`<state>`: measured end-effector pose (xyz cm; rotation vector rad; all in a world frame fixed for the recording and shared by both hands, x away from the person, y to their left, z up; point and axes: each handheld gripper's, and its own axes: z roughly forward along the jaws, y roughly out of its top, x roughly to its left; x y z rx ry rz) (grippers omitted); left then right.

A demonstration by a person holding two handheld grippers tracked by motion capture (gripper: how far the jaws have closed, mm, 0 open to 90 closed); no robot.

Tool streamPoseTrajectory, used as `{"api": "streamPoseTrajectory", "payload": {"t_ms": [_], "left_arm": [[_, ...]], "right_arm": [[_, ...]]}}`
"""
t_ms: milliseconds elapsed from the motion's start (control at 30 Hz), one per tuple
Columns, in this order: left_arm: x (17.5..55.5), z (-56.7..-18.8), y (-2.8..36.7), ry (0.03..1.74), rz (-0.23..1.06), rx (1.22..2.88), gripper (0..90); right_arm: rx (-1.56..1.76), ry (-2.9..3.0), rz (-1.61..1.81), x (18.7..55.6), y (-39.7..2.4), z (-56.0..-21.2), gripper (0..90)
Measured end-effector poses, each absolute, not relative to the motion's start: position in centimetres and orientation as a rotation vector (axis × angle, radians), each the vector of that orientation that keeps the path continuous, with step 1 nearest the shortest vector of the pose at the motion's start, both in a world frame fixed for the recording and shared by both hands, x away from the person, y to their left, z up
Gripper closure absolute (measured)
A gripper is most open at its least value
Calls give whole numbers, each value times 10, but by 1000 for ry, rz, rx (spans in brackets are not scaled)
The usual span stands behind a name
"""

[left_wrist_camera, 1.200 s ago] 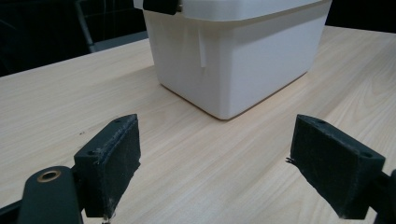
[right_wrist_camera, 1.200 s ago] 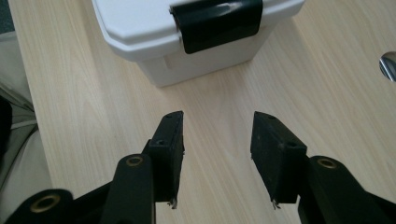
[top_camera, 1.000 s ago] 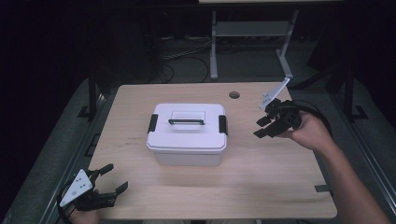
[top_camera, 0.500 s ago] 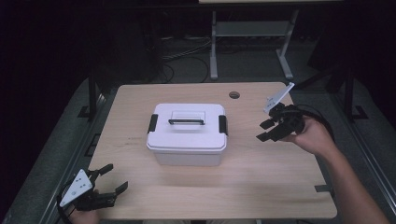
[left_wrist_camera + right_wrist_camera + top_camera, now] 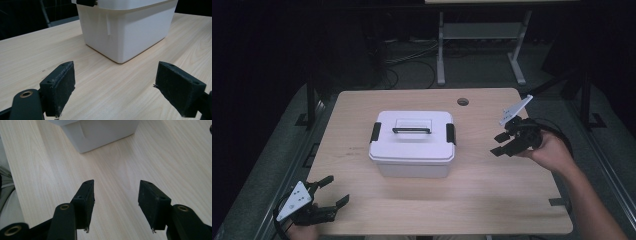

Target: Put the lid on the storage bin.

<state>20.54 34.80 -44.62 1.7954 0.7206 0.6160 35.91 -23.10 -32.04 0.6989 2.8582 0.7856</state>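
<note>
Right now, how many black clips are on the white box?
2: one clip on the left end of the box lid, one clip on the right end. Others could be hidden behind.

Both grippers, left (image 5: 324,192) and right (image 5: 501,143), hold their fingers apart, gripping nothing.
</note>
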Motion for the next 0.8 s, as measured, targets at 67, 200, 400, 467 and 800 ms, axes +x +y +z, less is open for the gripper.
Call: {"api": "streamPoseTrajectory", "payload": {"t_ms": [67,200,400,467,800], "left_arm": [[206,-446,348,720,616,1797,158],[206,-447,347,720,615,1801,157],[206,-446,348,720,616,1800,157],[206,-447,348,721,617,1800,157],[206,-447,347,722,615,1802,157]], "right_arm": [[696,2859,790,358,-233,-323,461],[710,2858,797,356,-237,-328,456],[732,2854,809,353,-242,-335,450],[733,2854,808,352,-244,-338,448],[764,2860,816,346,-252,-350,440]]}}
